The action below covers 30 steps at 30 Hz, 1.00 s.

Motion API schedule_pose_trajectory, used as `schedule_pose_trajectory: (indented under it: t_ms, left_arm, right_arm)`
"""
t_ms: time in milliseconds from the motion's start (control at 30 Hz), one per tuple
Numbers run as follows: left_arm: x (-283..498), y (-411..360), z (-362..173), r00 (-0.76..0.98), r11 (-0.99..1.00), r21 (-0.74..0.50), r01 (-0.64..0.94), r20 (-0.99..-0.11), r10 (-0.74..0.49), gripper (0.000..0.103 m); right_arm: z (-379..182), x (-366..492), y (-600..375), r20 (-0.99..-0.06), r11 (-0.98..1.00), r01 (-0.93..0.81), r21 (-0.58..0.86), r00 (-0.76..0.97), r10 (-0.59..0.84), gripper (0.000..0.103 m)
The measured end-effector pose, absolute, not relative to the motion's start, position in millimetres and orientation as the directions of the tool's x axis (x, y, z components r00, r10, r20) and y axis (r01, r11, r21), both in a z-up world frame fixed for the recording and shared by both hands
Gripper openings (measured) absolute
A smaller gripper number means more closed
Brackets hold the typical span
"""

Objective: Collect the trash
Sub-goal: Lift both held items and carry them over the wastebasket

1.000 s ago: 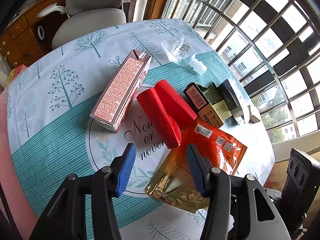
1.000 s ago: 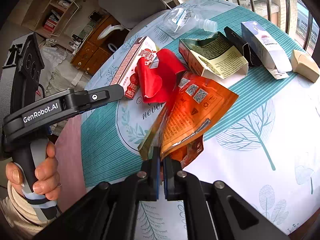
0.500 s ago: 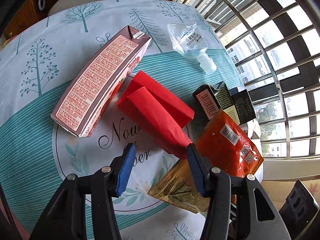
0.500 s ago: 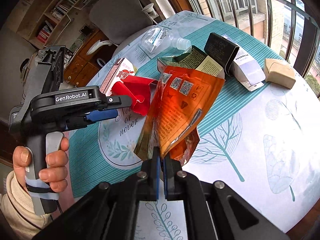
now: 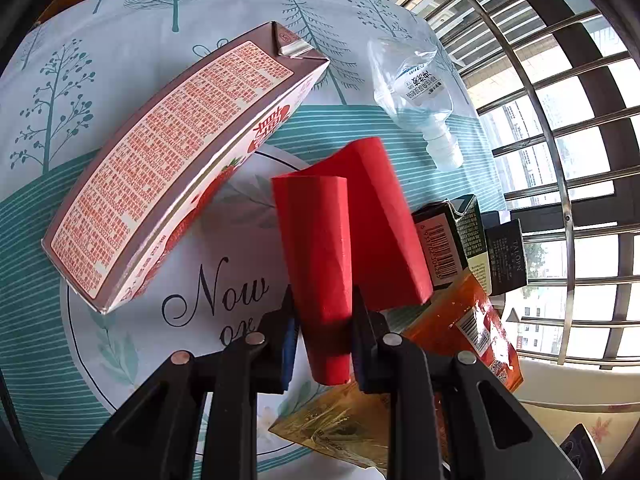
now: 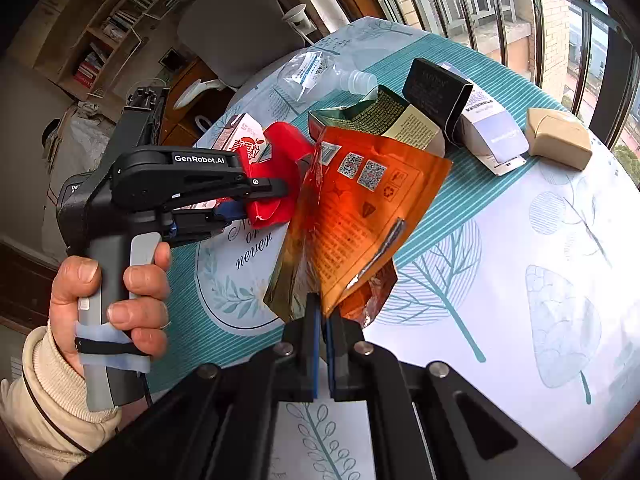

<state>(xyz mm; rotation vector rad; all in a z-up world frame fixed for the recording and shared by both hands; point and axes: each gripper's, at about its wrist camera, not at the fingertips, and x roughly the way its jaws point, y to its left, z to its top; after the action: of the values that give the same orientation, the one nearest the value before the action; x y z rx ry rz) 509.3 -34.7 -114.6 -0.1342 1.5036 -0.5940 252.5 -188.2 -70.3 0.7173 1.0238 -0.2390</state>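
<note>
Closing on the red folded card (image 5: 320,256), the left gripper (image 5: 323,312) has its blue pads at either side of the card's near roll, which rests on the surface (image 5: 60,360) beside a pink drink carton (image 5: 168,168). The right gripper (image 6: 323,320) is clamped tight on the lower edge of an orange foil pouch (image 6: 360,216), lifted and tilted above the tree-print cloth. Beyond lie a clear plastic bottle (image 6: 320,76) and several small boxes (image 6: 436,96).
</note>
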Motion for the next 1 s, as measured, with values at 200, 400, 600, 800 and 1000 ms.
schedule_pose_trajectory:
  t_ms: [200,400,600,800,1000]
  left_arm:
    - [492.6,-27.3,-94.6,0.037,0.851,-0.395,0.347,-0.900,-0.434,0.012]
    - [458.5,-14.0,-58.4,0.121,0.861,-0.322,0.394,-0.910,-0.396,0.012]
    - [399.5,11.2,-25.6,0.199,0.892,-0.273,0.361,-0.912,-0.360,0.012]
    - [310.4,42.7,9.6,0.290,0.931,-0.257,0.260,-0.899,-0.330,0.012]
    - [201.3,55.8,28.3,0.358,0.956,-0.240,0.168,-0.889,-0.286,0.012]
  right_arm:
    - [-64.8,248.4,-186.8,-0.840,0.764,0.477,0.434,0.522,0.152,0.002]
    - [-49.3,238.8,-183.2,-0.830,0.789,0.424,0.444,0.526,0.184,0.002]
    - [-26.8,214.7,-177.3,-0.810,0.829,0.318,0.459,0.532,0.245,0.002]
    - [5.7,164.4,-169.5,-0.785,0.877,0.133,0.461,0.523,0.333,0.002]
    - [25.8,90.0,-166.7,-0.773,0.895,-0.029,0.446,0.492,0.401,0.002]
